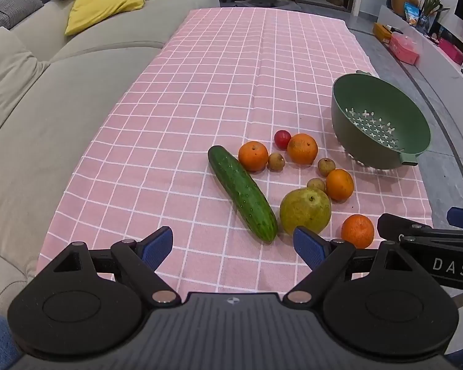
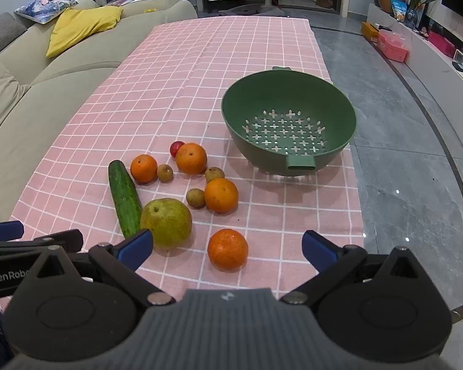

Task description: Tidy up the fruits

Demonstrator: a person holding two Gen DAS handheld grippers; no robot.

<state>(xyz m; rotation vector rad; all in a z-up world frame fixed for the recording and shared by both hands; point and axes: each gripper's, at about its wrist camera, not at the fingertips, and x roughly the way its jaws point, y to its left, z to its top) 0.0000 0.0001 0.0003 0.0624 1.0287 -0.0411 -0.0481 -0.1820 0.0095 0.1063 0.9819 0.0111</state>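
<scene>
On the pink checked tablecloth [image 1: 200,92] lie a cucumber [image 1: 242,193] [image 2: 125,199], a yellow-green pear [image 1: 305,209] [image 2: 166,223], several oranges, three small brown fruits and a small red fruit [image 1: 282,139] [image 2: 176,148]. The nearest orange [image 2: 227,248] [image 1: 357,231] sits just ahead of my right gripper [image 2: 227,243], which is open and holds nothing. My left gripper [image 1: 233,242] is open too, above bare cloth short of the cucumber's near end. An empty green colander [image 2: 288,123] [image 1: 381,120] stands behind the fruit on the right.
A beige sofa [image 1: 46,108] with a yellow cushion [image 1: 105,6] runs along the table's left side. Grey tiled floor [image 2: 401,154] lies to the right, beyond it a low shelf with boxes and plants. The far half of the cloth carries nothing.
</scene>
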